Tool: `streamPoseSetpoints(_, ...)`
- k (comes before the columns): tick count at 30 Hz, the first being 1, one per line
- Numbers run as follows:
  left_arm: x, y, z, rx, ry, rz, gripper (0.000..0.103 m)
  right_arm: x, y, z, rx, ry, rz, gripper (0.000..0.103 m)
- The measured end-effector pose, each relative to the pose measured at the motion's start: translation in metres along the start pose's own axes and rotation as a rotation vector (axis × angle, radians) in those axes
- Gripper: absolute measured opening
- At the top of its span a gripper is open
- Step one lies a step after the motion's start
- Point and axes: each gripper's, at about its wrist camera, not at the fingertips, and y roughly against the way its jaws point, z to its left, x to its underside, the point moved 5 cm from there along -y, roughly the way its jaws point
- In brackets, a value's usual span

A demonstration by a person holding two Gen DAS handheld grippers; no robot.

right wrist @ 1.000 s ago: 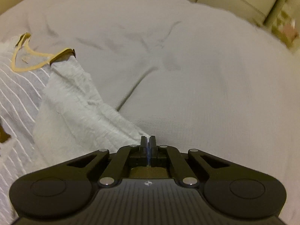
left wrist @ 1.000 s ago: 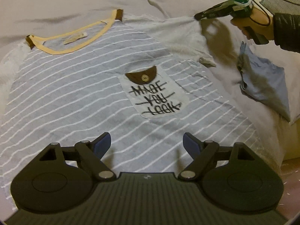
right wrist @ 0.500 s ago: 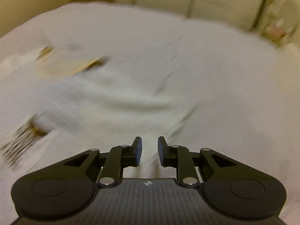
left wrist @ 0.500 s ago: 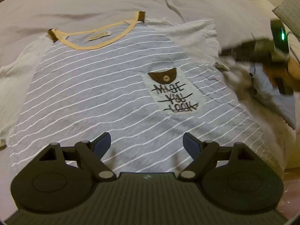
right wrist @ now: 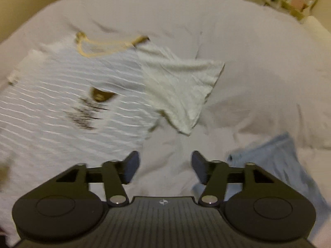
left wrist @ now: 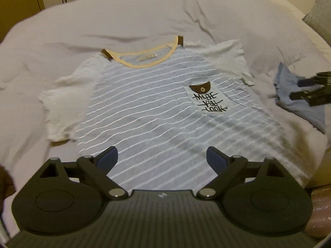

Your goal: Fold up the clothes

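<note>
A grey T-shirt with white stripes (left wrist: 155,111) lies flat and face up on the bed, with a yellow collar (left wrist: 142,59), pale sleeves and a chest pocket (left wrist: 209,99) with black lettering. My left gripper (left wrist: 162,158) is open and empty above the shirt's hem. My right gripper (right wrist: 165,165) is open and empty above the bare sheet, just right of the shirt (right wrist: 68,107) and below its right sleeve (right wrist: 180,86). The right gripper also shows at the right edge of the left wrist view (left wrist: 312,92).
The bed is covered with a pale grey sheet (left wrist: 165,16). A folded light blue garment (right wrist: 279,161) lies to the right of the shirt; it also shows in the left wrist view (left wrist: 300,105). A grey cushion (left wrist: 319,14) sits at far right. Cupboards stand behind.
My right gripper let go of the right sleeve, opened and pulled back toward the near right. The sleeve now lies spread on the bed. My left gripper drew back, still open.
</note>
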Motion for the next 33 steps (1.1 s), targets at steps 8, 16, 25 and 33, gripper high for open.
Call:
streamPoseSetpoints(8, 0.062, 0.113, 0.02, 0.025, 0.015, -0.076, 0.102, 0.032, 0.145, 0.101, 0.022, -0.177, -0.043, 0.089)
streamPoseSetpoints(16, 0.139, 0.196, 0.044, 0.032, 0.06, -0.092, 0.102, 0.082, 0.234, 0.176, 0.066, -0.277, -0.006, 0.089)
streamPoseSetpoints(25, 0.172, 0.223, 0.024, 0.048, 0.028, -0.11, 0.102, 0.099, 0.268, 0.236, 0.053, -0.198, 0.028, 0.089)
streamPoseSetpoints(33, 0.173, 0.222, 0.0, 0.082, -0.052, -0.087, 0.102, 0.116, 0.284, 0.244, 0.092, -0.208, 0.049, 0.089)
